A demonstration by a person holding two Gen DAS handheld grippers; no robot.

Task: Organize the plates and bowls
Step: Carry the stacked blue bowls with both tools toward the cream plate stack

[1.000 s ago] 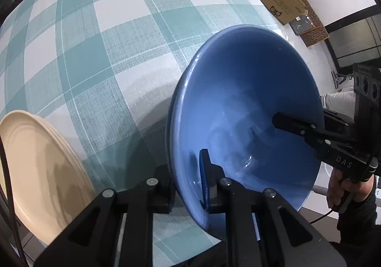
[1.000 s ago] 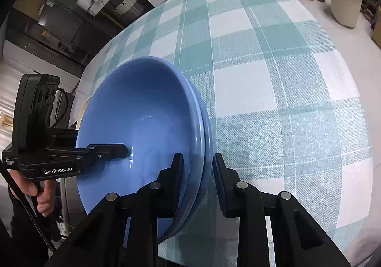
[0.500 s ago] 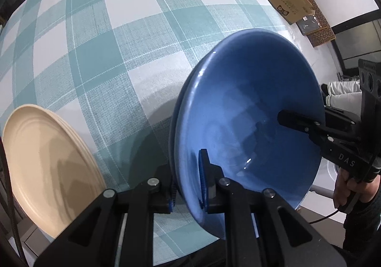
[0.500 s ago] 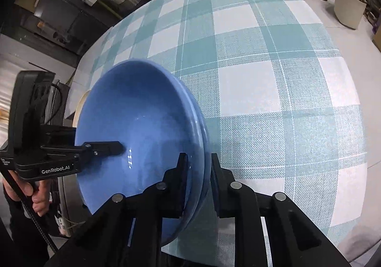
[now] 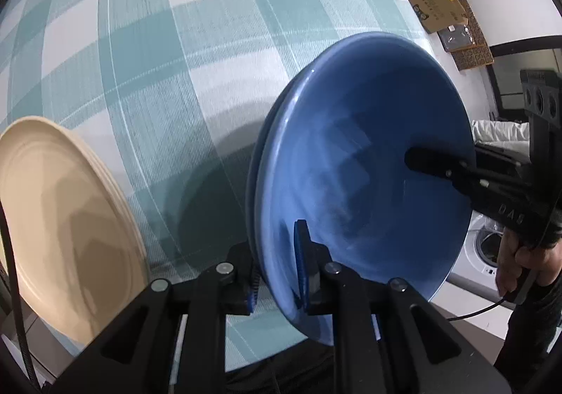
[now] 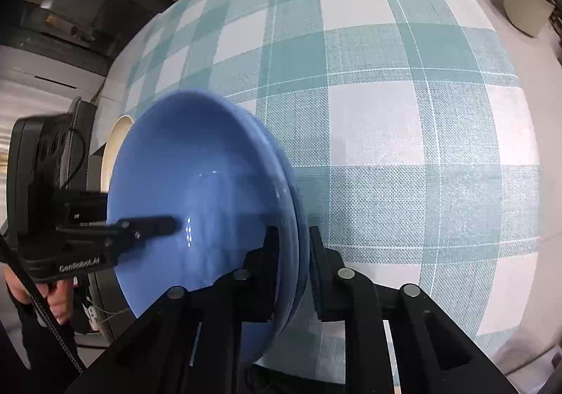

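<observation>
Above the teal-and-white checked tablecloth (image 5: pixel 217 53), two nested glossy blue ceramic bowls (image 5: pixel 365 176) are hanging tilted, lifted off the cloth. Left gripper (image 5: pixel 277 274) is clamping their near rim; right gripper (image 6: pixel 293 257) is closing on the opposite rim. Beige ceramic plates (image 5: pixel 59 218) are lying just beside.

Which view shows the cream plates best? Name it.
Left wrist view: the cream plates fill its lower left, with rim and stacked edges clear. In the right wrist view only a sliver shows behind the blue bowls.
</observation>
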